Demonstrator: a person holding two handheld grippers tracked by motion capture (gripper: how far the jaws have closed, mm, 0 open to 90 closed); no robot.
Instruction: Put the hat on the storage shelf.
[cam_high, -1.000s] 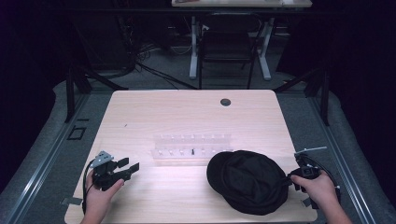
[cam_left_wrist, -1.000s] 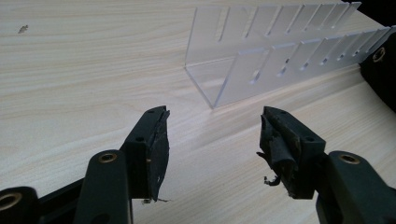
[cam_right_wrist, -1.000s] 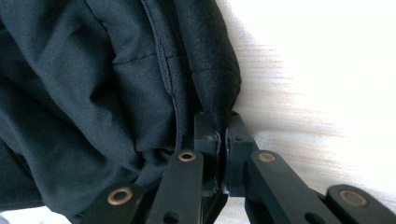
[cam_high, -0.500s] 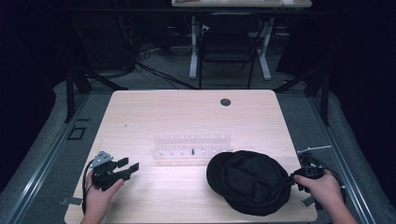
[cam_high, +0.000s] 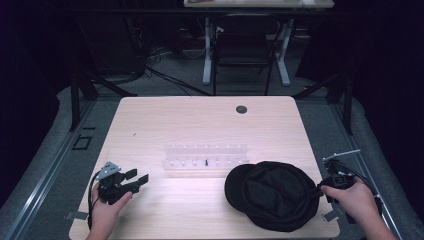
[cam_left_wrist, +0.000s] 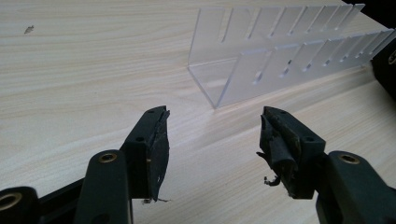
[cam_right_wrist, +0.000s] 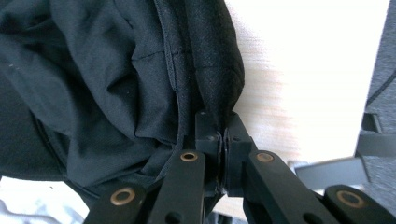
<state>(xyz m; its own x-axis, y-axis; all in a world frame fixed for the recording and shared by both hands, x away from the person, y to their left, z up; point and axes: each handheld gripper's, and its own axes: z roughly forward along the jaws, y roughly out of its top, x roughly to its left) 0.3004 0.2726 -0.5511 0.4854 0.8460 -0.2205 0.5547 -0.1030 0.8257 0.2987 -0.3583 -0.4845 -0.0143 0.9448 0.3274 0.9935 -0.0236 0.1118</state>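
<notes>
Since the earlier frame the right gripper (cam_high: 324, 189) has risen a little with the edge of the black cap (cam_high: 272, 194). At the left, the left gripper (cam_high: 135, 181) rests on the counter (cam_high: 200, 125), its fingers (cam_left_wrist: 152, 140) wide apart and empty, near the clear rack (cam_high: 206, 159). At the right, the cap lies on the front right of the counter, its edge pinched by the closed right fingers (cam_right_wrist: 208, 135).

My high view sits above my side of the tabletop (cam_high: 200, 120), looking forward and down, with a chair and floor beyond. The left claw (cam_left_wrist: 212, 135) camera rides low, close to the wood, facing the clear slotted rack (cam_left_wrist: 280, 51). The right claw (cam_right_wrist: 223, 135) camera presses close against the black cap (cam_right_wrist: 102, 74). All three views share the tabletop; rack (cam_high: 206, 156) and cap (cam_high: 272, 192) also appear from above.
</notes>
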